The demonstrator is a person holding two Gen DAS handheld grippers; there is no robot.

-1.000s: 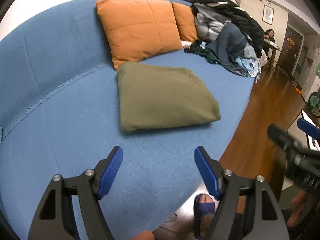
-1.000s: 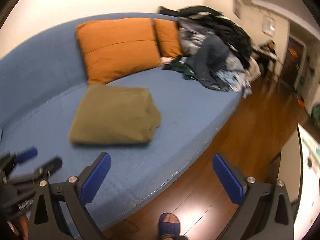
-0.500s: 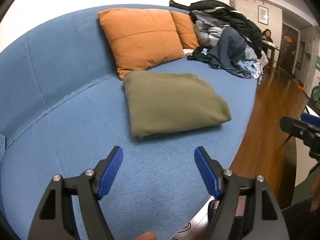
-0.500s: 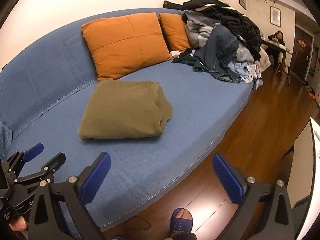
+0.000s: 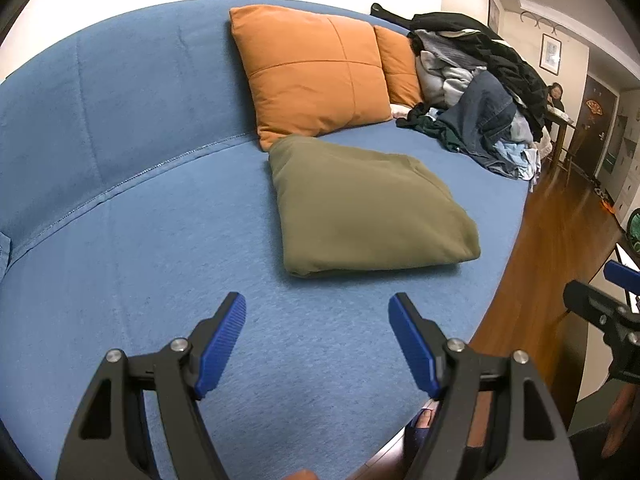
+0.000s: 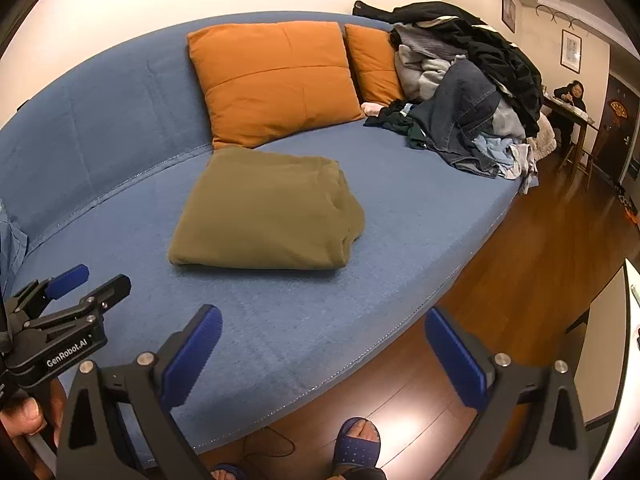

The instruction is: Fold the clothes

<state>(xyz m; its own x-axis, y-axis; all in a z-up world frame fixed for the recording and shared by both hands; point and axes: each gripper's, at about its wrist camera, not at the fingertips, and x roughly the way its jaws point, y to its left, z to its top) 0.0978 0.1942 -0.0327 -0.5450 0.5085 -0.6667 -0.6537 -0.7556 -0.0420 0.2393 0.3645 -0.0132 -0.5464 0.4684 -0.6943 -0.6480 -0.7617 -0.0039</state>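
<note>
Left hand-held gripper (image 5: 317,344) wide over sofa (image 5: 120,240), right hand-held gripper (image 6: 322,354) wide (both empty), folded olive garment (image 6: 264,212) ahead

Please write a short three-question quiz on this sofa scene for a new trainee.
1. True or false: the left hand-held gripper is shut on the olive folded garment.
2. Which lies nearer the unfolded clothes pile? A) the small orange cushion B) the large orange cushion
3. Fill in: the right hand-held gripper hangs open over the sofa's ___ edge.

Key: 1 false, both grippers are open and empty; 2 A; 3 front.
</note>
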